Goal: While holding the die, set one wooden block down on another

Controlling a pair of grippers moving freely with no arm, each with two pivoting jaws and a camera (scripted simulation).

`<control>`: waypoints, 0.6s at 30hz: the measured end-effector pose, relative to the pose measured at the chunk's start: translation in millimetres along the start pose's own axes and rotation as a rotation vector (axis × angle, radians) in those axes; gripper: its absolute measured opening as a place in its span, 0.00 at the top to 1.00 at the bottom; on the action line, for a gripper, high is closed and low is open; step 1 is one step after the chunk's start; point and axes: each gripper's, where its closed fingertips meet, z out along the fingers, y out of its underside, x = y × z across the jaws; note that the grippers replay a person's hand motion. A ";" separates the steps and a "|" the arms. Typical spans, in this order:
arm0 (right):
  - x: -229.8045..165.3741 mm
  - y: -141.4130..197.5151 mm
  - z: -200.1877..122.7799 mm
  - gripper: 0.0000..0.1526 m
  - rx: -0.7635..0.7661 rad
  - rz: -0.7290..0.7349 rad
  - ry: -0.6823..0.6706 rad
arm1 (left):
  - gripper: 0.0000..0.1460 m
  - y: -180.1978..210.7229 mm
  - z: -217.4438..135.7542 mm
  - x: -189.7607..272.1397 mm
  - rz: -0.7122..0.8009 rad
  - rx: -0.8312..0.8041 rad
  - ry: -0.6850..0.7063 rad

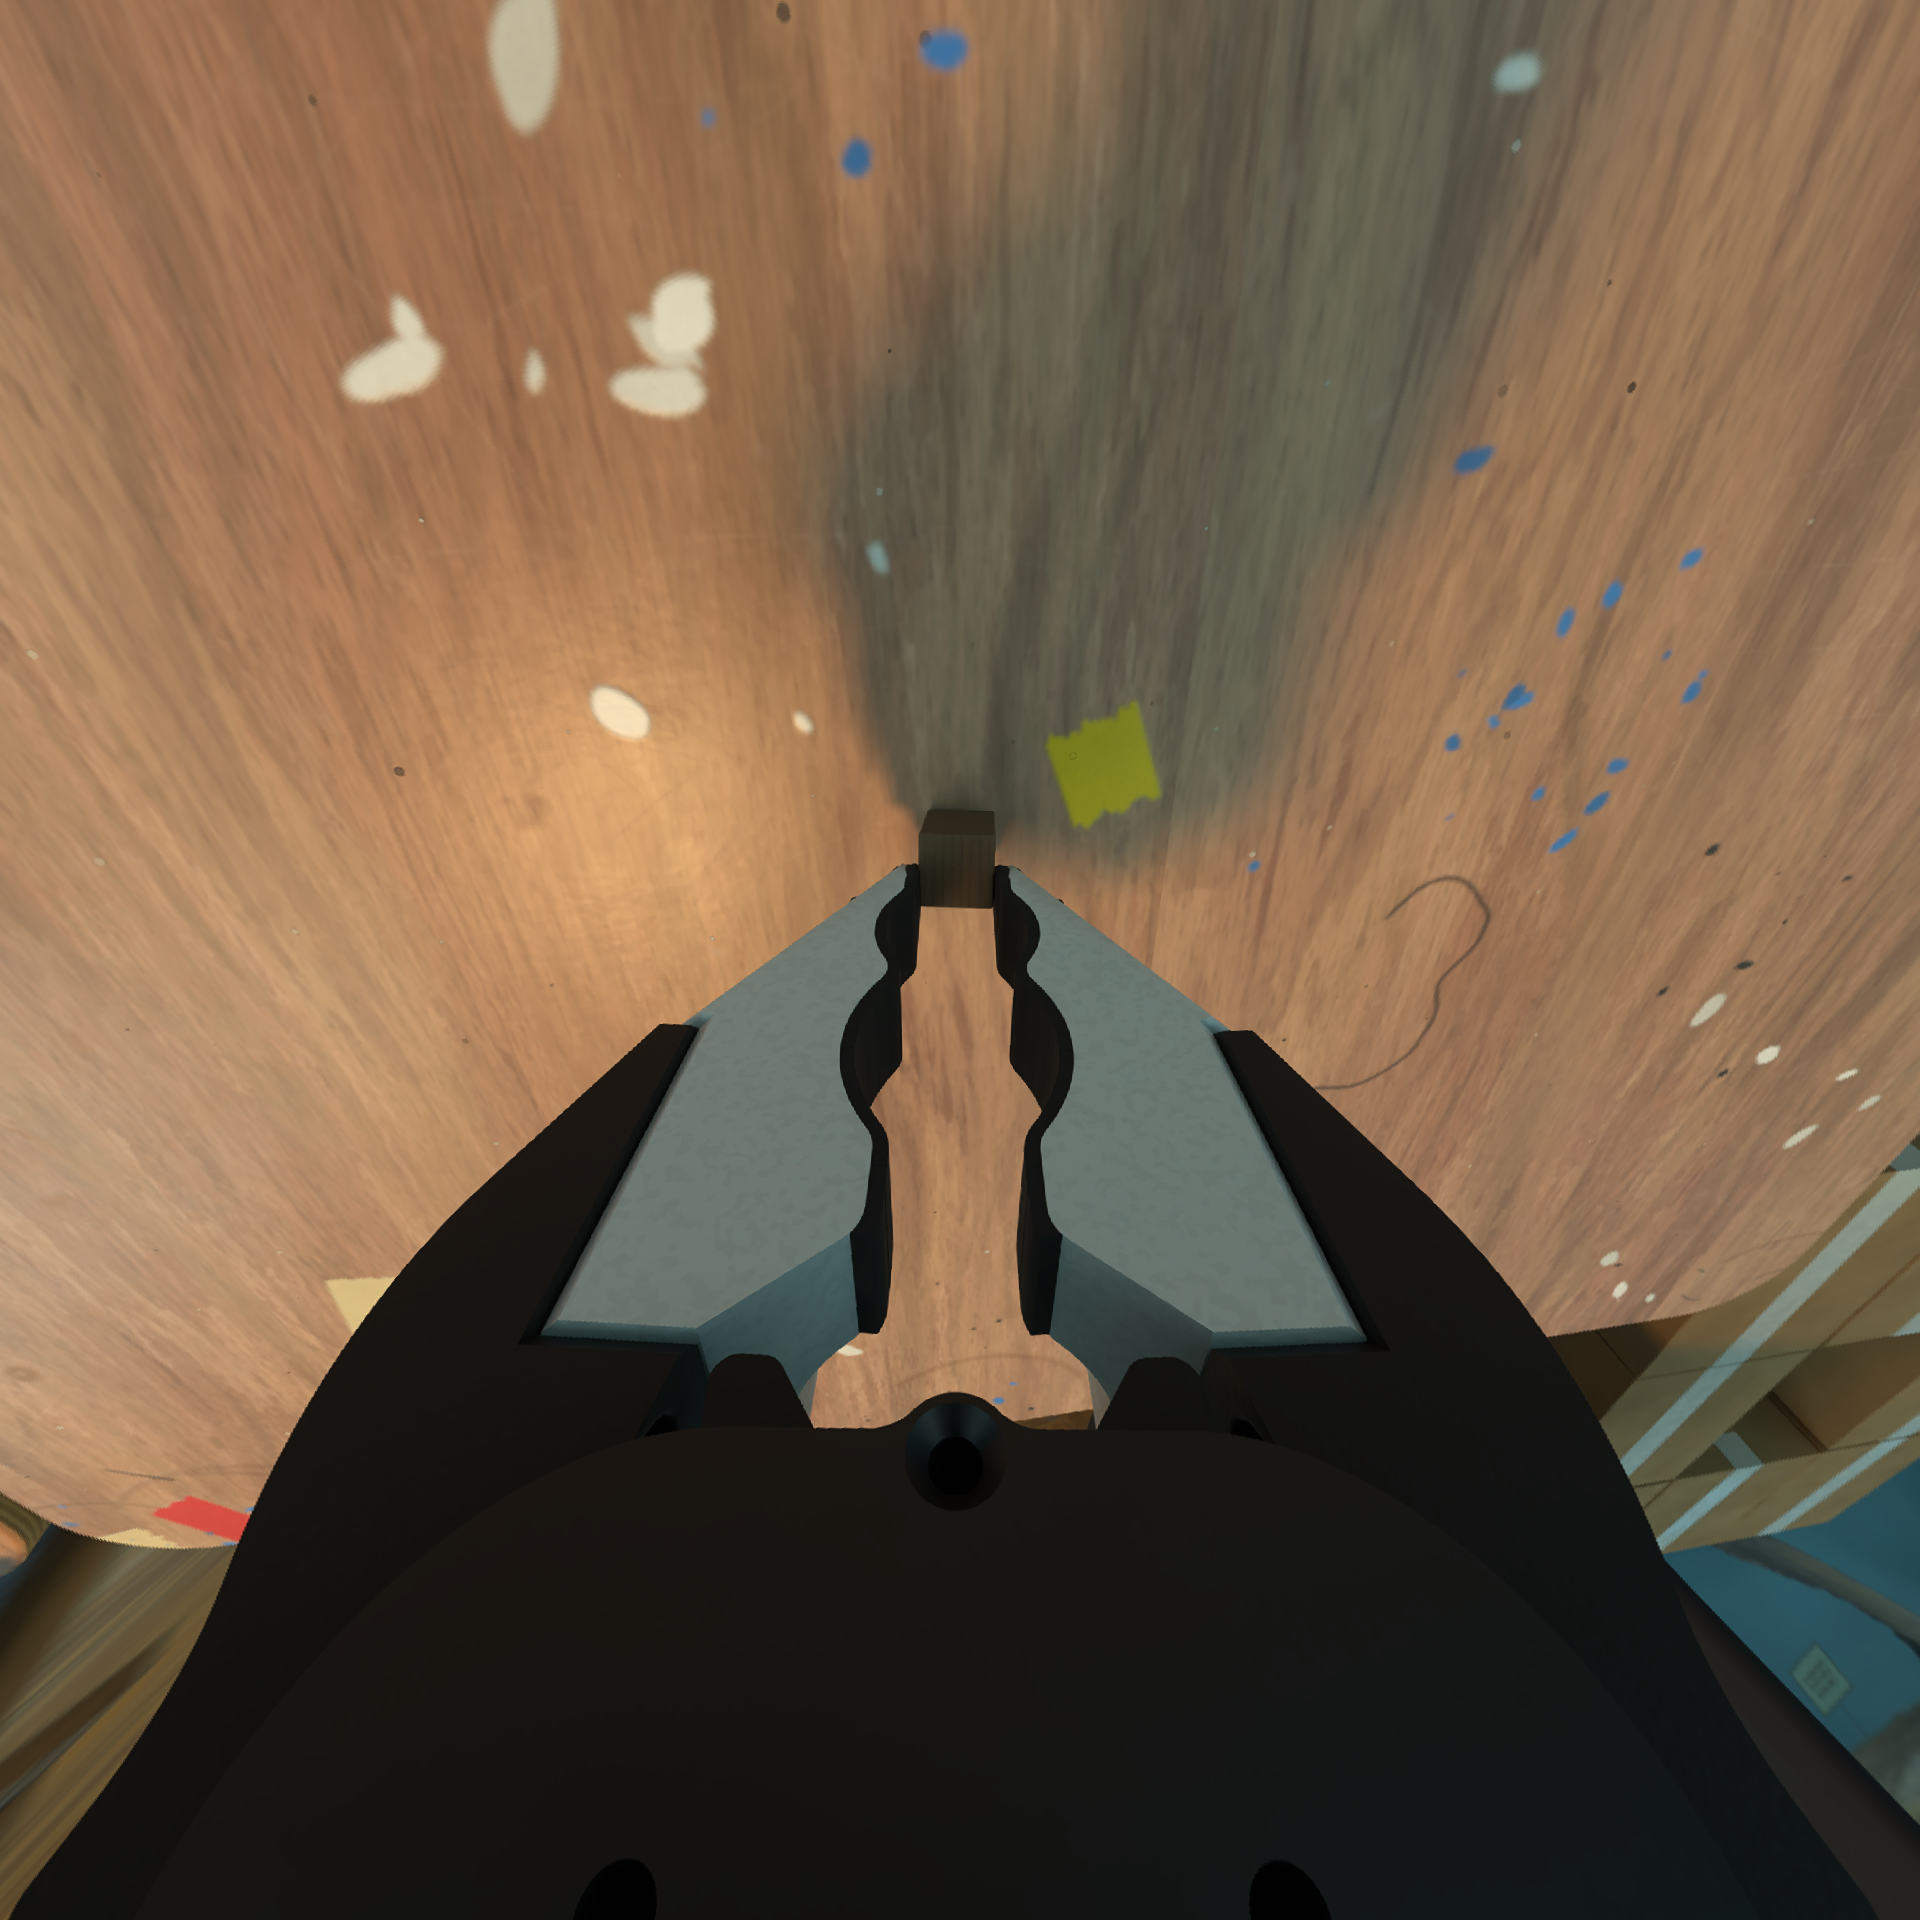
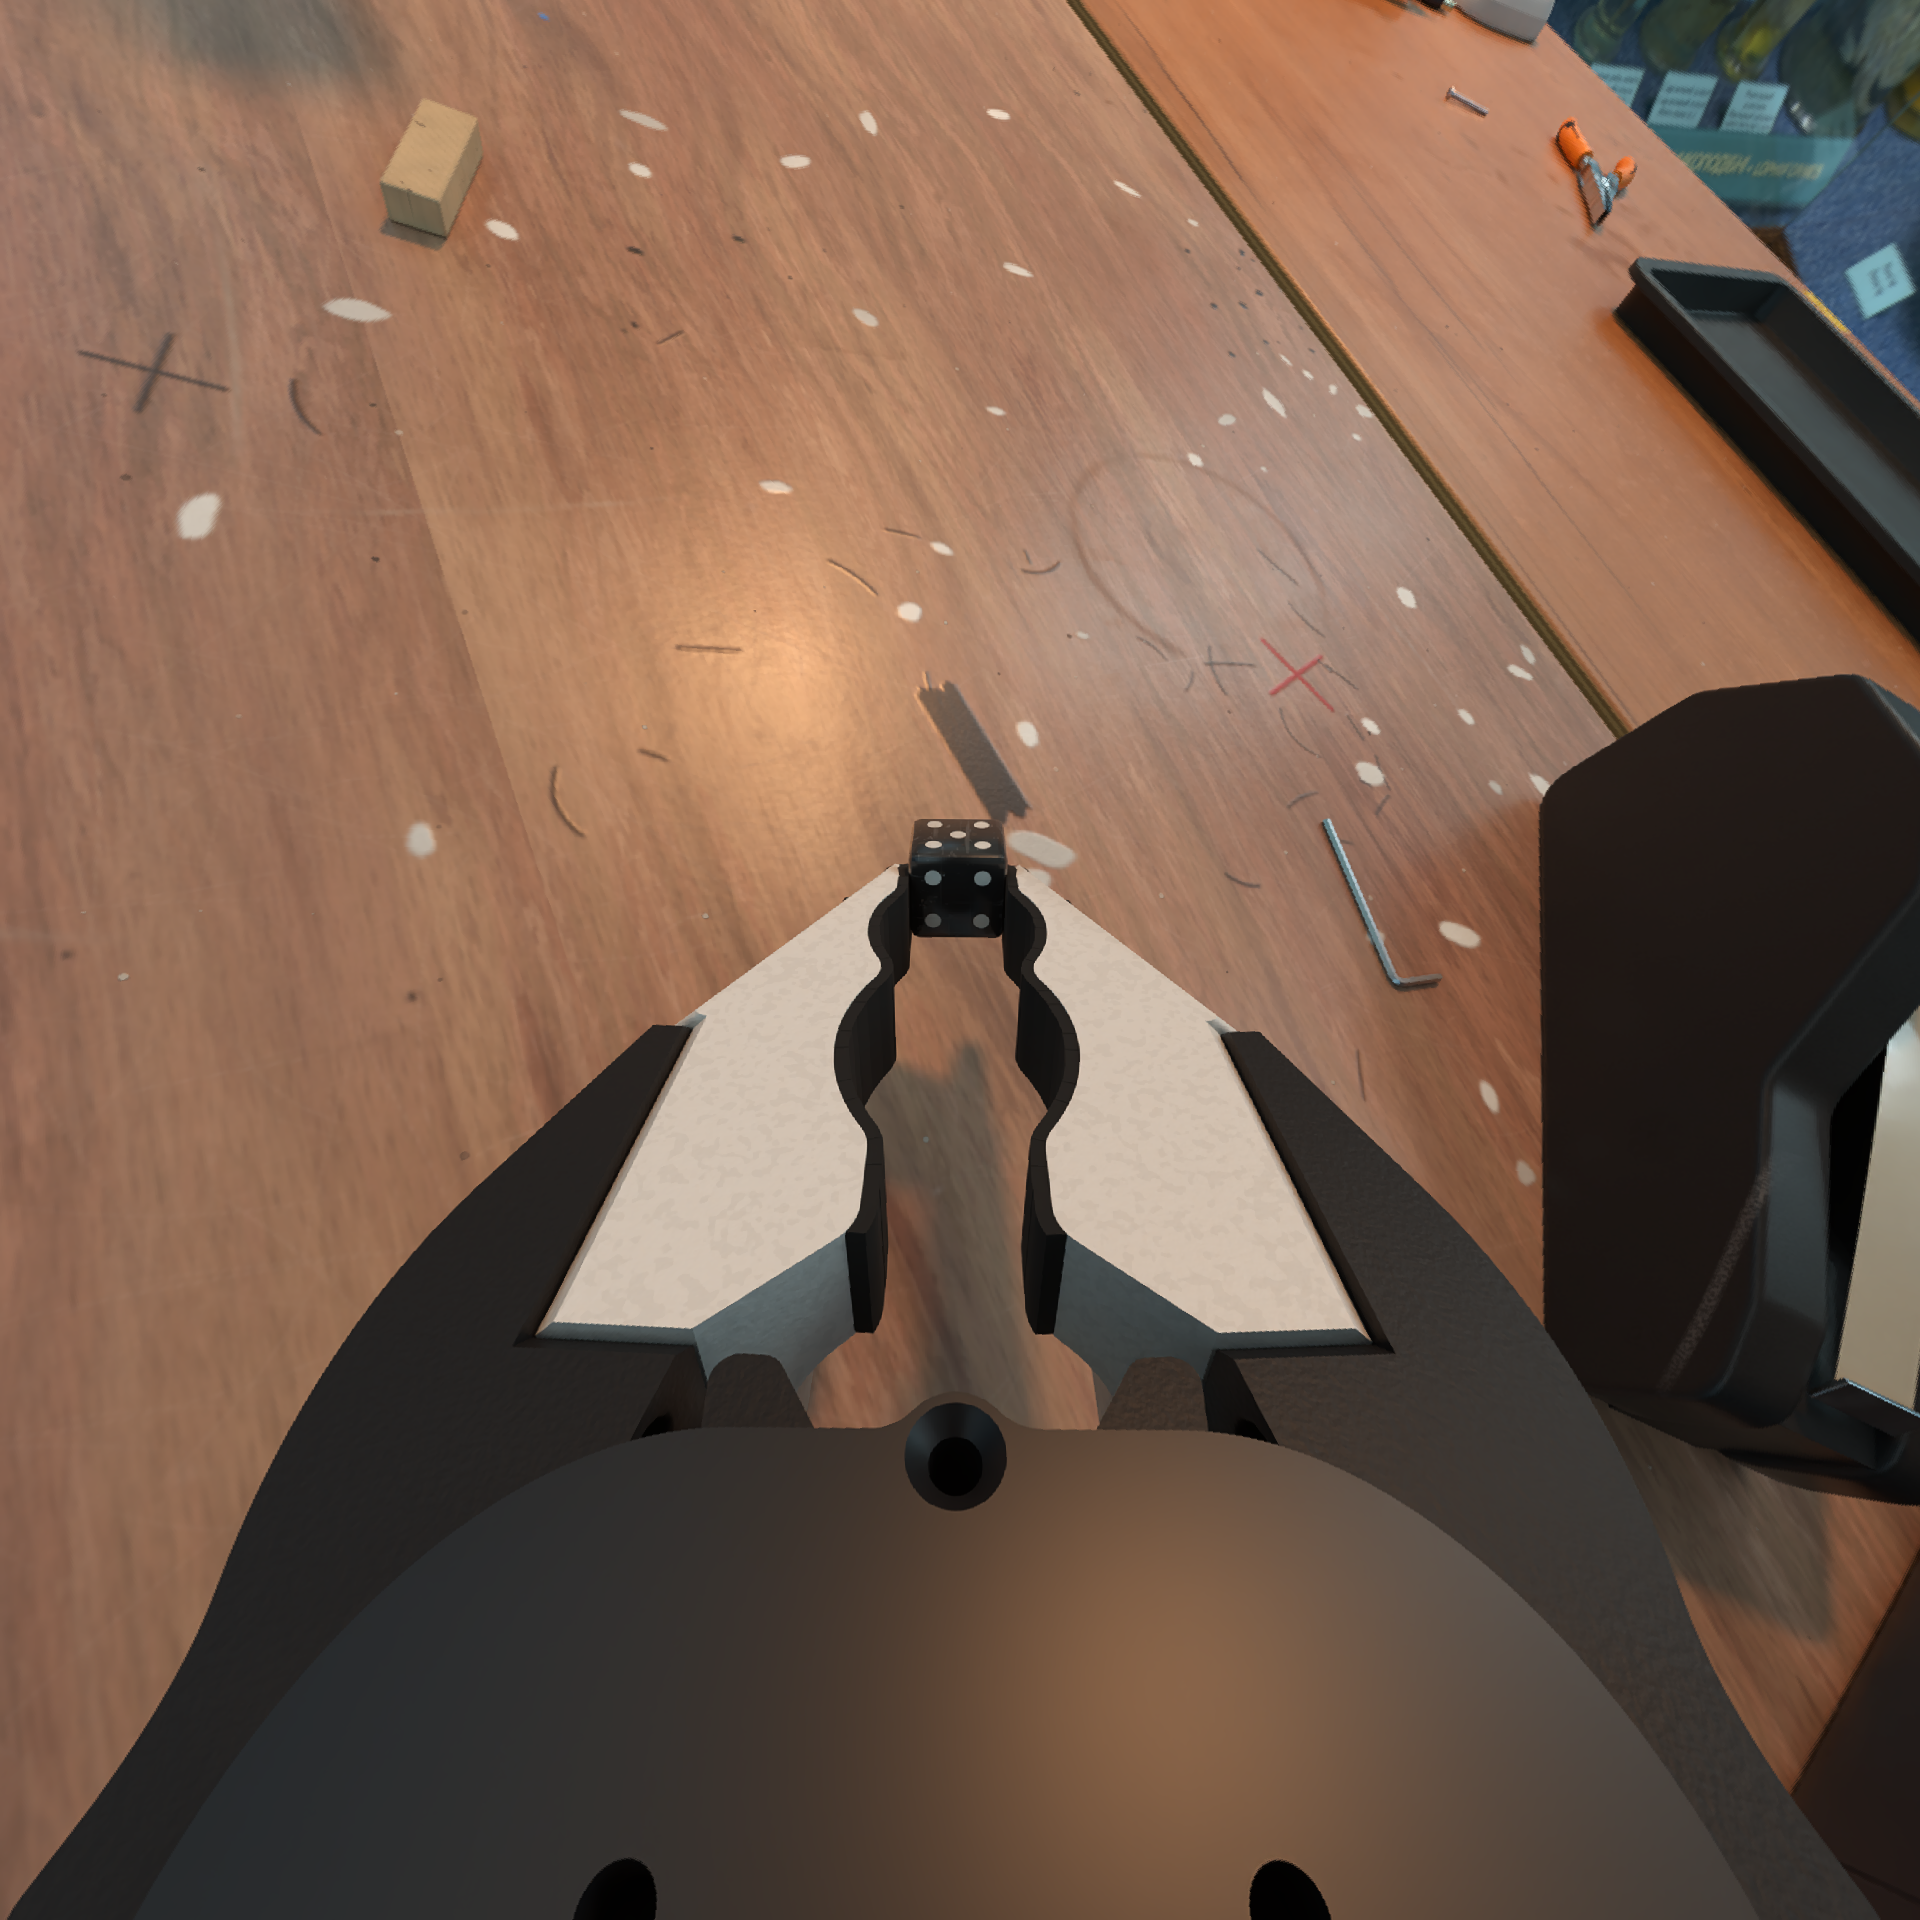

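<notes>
Left gripper (image 1: 957,883): we find its fingertips closed on a small dark wooden block (image 1: 956,858), carried clear above the table (image 1: 416,831).
Right gripper (image 2: 957,894): we find it clamped on the black die (image 2: 957,879) with white pips, held at the fingertips above the tabletop.
Second block: we note a pale wooden block (image 2: 430,166) standing on the table, well apart from the right gripper, far ahead to its left.
Table surface: we record white and blue paint flecks, a yellow patch (image 1: 1102,765), pencil marks.
Other items: we observe a hex key (image 2: 1369,914) lying right of the die, and a black tray (image 2: 1787,384) at the far right.
</notes>
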 end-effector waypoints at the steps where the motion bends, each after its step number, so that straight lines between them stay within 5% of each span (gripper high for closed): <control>1: -0.2 -0.5 -0.6 0.89 0.002 -0.003 0.000 | 0.91 -0.6 0.1 0.7 0.001 0.003 -0.005; 6: -2.3 -3.1 -2.6 0.89 0.010 -0.017 -0.003 | 0.91 1.4 -8.7 -2.8 -0.010 0.000 -0.046; 9: -3.8 -6.1 -4.3 0.89 0.017 -0.029 -0.003 | 0.91 -6.4 -44.6 -9.7 -0.024 0.068 -0.118; 14: -5.0 -11.0 -7.4 0.89 0.033 -0.042 -0.001 | 0.91 -81.0 -125.5 14.2 0.145 0.385 -0.152; 18: -6.8 -12.7 -8.3 0.89 0.039 -0.053 -0.004 | 0.91 -153.7 -116.6 25.3 0.313 0.377 -0.174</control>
